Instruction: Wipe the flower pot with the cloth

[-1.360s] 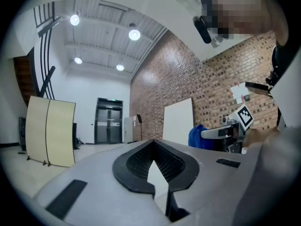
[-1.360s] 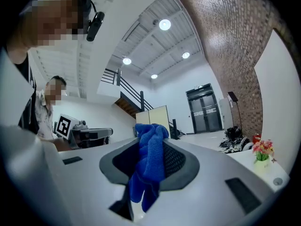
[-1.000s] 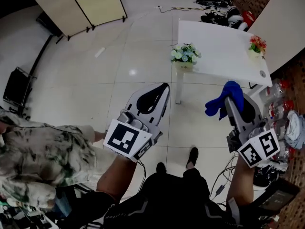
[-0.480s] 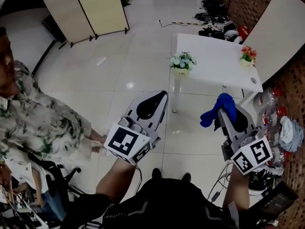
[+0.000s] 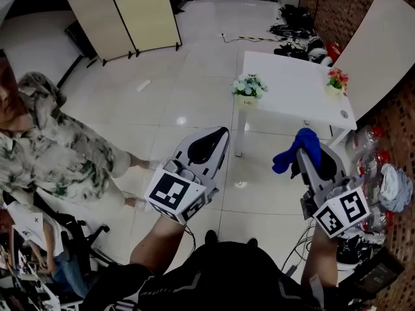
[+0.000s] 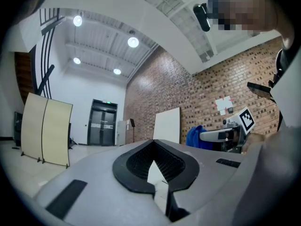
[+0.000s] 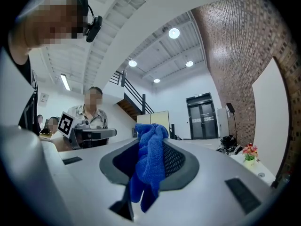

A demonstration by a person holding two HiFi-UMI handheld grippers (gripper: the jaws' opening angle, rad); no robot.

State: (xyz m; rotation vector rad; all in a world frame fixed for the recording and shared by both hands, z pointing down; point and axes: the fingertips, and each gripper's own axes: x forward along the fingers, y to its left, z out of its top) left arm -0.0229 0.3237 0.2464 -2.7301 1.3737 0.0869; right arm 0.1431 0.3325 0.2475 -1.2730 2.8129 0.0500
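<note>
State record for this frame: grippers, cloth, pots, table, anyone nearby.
left gripper: shut, empty
right gripper: shut on blue cloth, which hangs from the jaws
table: white, ahead across the floor, neither gripper touching it
pale-flower pot: table's near-left corner
red-flower pot: near table's right edge
bystander: patterned shirt, at left
wiping: not yet begun

In the head view the flower pot with pale blooms [image 5: 247,99] at the near corner of the table [image 5: 292,70] and the flower pot with red blooms [image 5: 334,89] at its right edge are too small to show detail. The blue cloth [image 7: 148,173] hides where the jaws of the right gripper [image 7: 151,140] meet. The bystander [image 5: 52,154] is cut by the left edge, the folding screen [image 5: 126,11] by the top.
</note>
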